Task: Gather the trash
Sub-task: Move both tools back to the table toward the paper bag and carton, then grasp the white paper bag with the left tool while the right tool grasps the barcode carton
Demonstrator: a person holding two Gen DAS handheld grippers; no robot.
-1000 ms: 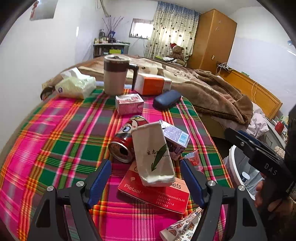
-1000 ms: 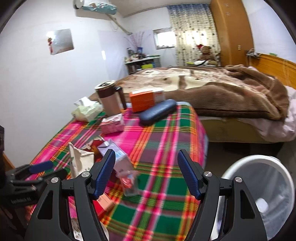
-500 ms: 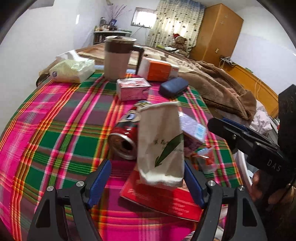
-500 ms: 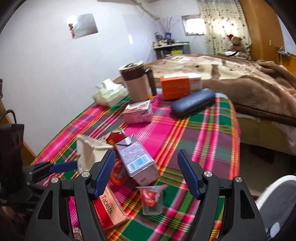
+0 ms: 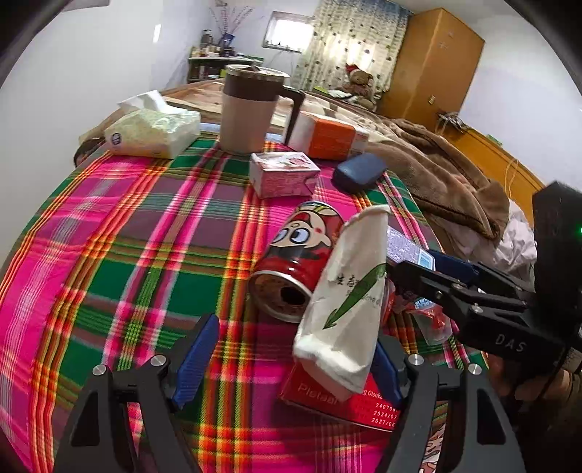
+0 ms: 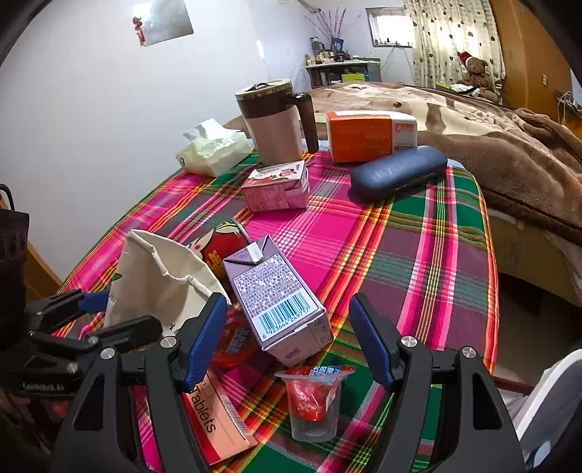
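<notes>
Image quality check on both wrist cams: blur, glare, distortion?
Left wrist: sharp, strong fisheye bend on the plaid tablecloth, black vignette in the corners, window blown out. Right wrist: also sharp, same vignette, bright patch on the wall mirror, gripper fingers in focus.

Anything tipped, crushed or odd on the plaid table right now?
Yes. The red can lies on its side, mouth open toward the camera. The purple carton is toppled against it. A crumpled paper bag sits on the red tablet box.
</notes>
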